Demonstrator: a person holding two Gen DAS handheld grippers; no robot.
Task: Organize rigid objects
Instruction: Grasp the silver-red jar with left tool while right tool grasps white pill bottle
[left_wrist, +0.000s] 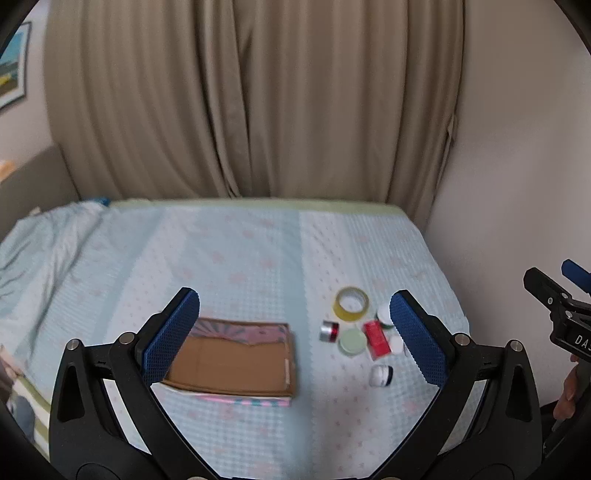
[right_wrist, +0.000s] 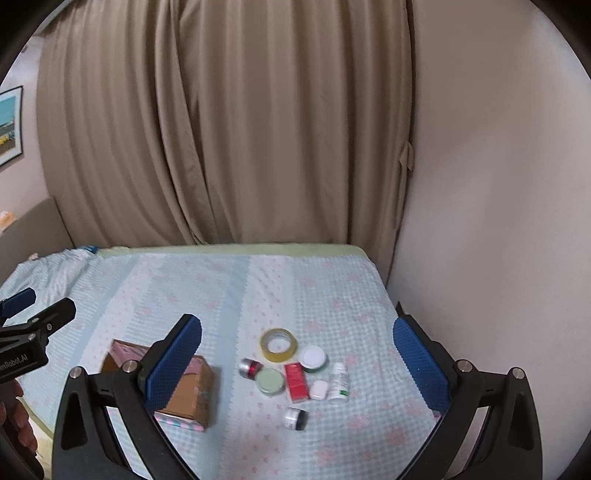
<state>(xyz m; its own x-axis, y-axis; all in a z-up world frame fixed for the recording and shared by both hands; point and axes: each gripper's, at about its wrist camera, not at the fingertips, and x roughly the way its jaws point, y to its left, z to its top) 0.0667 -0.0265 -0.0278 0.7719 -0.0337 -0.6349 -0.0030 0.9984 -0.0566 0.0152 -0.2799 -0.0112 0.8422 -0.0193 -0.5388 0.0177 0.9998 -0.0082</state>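
Observation:
An open cardboard box lies on the bed's light blue cover. To its right sits a cluster of small items: a yellow tape roll, a red-and-silver jar, a pale green lid, a red box, a white bottle, a white-lidded green jar and a black-and-white jar. My left gripper is open above the bed, empty. My right gripper is open over the cluster, empty.
Beige curtains hang behind the bed. A cream wall borders the bed's right side. Rumpled bedding lies at far left. The right gripper shows at the left wrist view's right edge.

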